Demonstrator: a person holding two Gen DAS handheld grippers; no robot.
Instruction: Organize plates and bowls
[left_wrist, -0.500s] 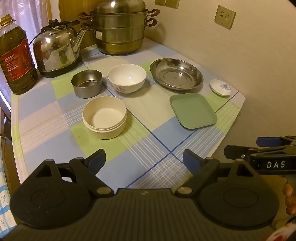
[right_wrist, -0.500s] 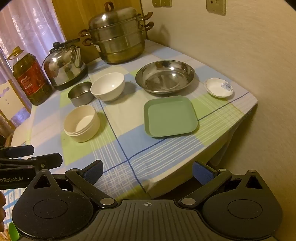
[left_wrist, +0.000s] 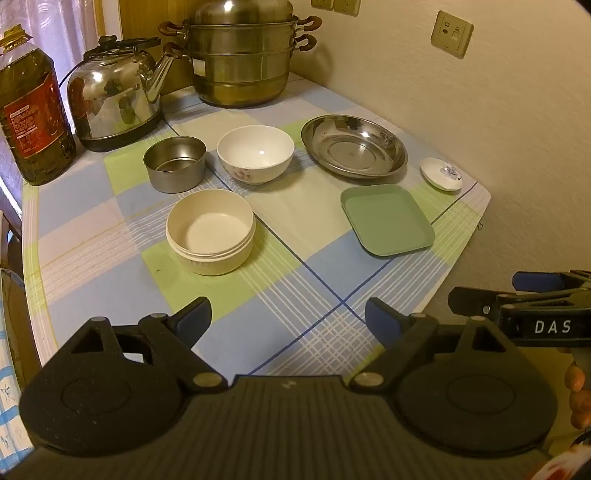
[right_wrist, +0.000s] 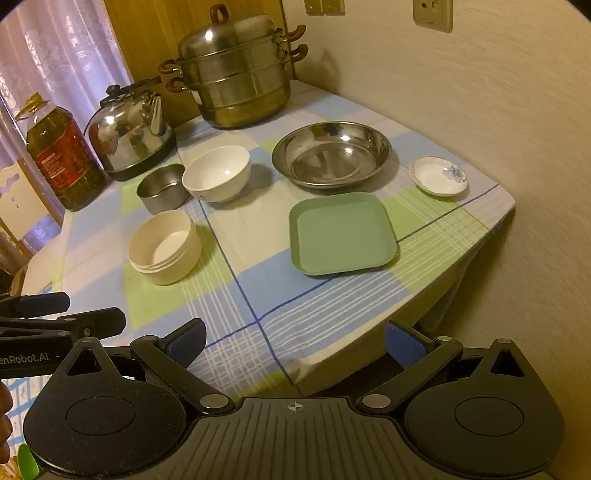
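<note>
A: Left wrist view: both tongs, left (left_wrist: 288, 314) and right (right_wrist: 293, 338), gape wide, empty, nearer the surface's near edge than before.

B: So sorting hasn't begun: cream bowl (left_wrist: 210, 230) nearest, green plate (left_wrist: 388, 219) right edge, steel dish (left_wrist: 354, 147) beyond.

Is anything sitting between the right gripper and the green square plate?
Nothing visible. The right gripper is open at the near table edge, and only bare checked tablecloth lies between it and the green square plate. The cream bowl sits off to the left.
</note>
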